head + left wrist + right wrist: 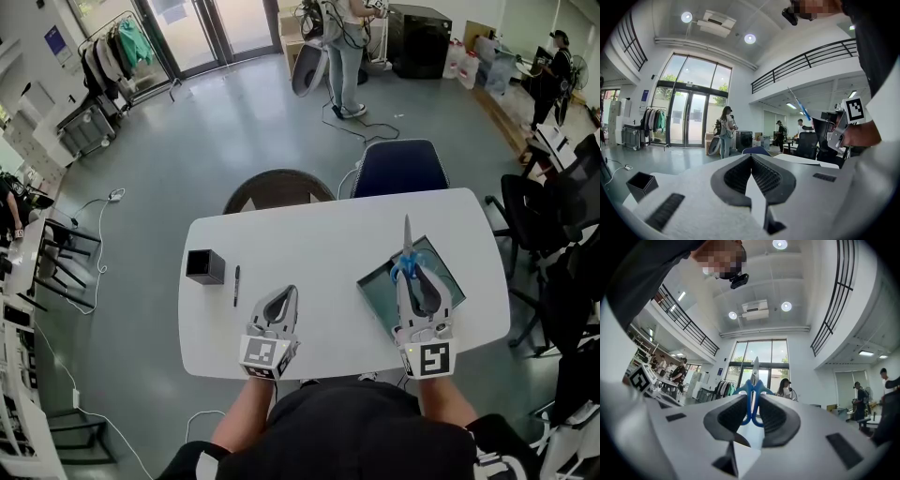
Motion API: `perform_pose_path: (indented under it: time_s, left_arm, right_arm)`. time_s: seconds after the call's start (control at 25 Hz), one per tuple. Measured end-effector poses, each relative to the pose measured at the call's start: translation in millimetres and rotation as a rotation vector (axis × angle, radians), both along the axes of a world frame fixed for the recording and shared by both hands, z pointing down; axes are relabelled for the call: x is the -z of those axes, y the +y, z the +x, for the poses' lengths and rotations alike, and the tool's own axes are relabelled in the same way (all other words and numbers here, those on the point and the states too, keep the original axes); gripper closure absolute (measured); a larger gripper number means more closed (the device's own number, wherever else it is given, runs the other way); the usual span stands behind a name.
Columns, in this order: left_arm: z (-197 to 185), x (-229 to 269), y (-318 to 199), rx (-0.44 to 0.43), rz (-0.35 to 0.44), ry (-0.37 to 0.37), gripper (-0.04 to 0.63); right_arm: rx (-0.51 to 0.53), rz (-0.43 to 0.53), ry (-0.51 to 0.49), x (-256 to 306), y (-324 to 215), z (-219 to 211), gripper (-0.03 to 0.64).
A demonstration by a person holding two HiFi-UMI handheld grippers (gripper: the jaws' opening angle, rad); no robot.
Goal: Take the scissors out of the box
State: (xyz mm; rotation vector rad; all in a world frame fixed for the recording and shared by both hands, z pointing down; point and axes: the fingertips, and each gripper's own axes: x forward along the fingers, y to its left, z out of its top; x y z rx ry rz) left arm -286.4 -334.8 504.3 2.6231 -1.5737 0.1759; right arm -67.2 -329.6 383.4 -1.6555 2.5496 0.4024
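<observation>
We note the right gripper (753,404) pinching the scissors (753,380) by their blue handles, blades closed and angled up, away from the person. In the head view they show over the box (373,286) on the table (309,239). The left gripper (750,158) is pressed together and empty, low over the table near 1 pen (236,284) and 1 black holder (205,266).

Black top (366,436). Left claw (291,291), right claw (416,278): white shells, dark ribbed pads (764,177), black-white marker cubes (265,354).
</observation>
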Motion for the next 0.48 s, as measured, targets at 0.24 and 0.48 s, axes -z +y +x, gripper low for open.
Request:
perform_pose_path:
  time_s: [0.24, 0.48]
  left_arm:
    - [-1, 3, 0, 0.003, 0.020, 0.001, 0.584]
    - [-2, 15, -1, -0.001, 0.064, 0.012, 0.584]
  right_arm:
    - [-0.002, -0.014, 0.006, -8, -3, -1, 0.529]
    - [-0.003, -0.028, 0.007, -9, -8, -2, 0.528]
